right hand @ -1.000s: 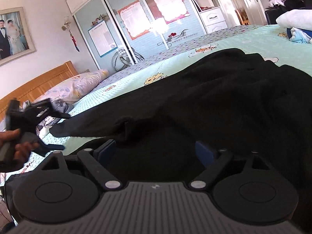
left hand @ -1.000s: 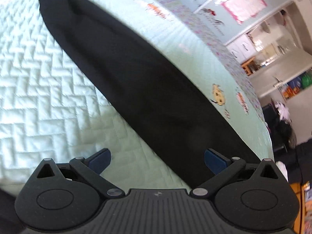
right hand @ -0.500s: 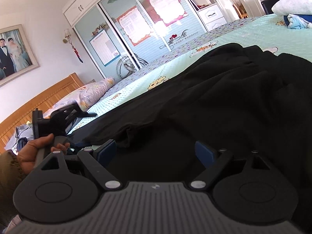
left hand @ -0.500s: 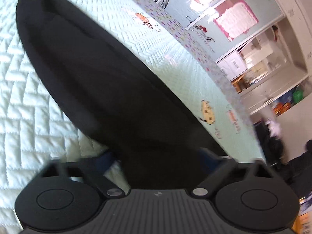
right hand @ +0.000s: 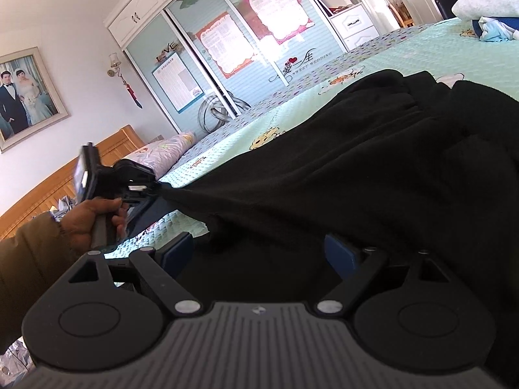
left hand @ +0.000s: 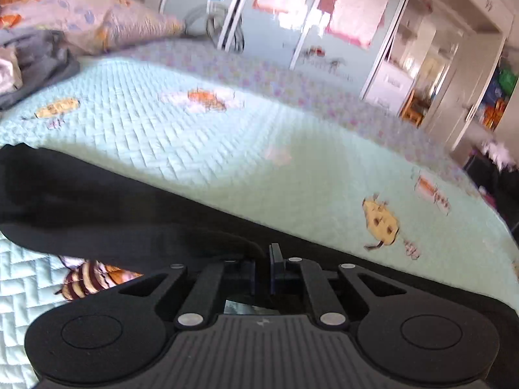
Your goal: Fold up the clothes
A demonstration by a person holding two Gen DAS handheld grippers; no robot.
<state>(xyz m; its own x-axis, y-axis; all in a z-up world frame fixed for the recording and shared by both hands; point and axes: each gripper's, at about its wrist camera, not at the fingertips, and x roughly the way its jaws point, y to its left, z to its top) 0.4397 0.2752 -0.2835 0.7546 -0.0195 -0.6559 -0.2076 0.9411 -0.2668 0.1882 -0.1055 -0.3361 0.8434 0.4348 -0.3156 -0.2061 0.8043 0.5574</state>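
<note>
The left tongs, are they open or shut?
Shut. The left tongs pinch a fold of the black clothes, lifting it off the bed.

Daylight's pretty strong here, with glare washing out the wardrobe doors (right hand: 259, 52). Left wrist view is smeared with motion blur, right wrist view is sharp. Fisheye bends the edges, and the black garment (right hand: 373, 168) shows barely any detail.

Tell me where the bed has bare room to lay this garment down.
The widest free patch is the quilt, bordered by the black garment, the pillow and the grey clothes. It is crowded at the far corner, where folded laundry sits, and under the garment that the left gripper pinches.
</note>
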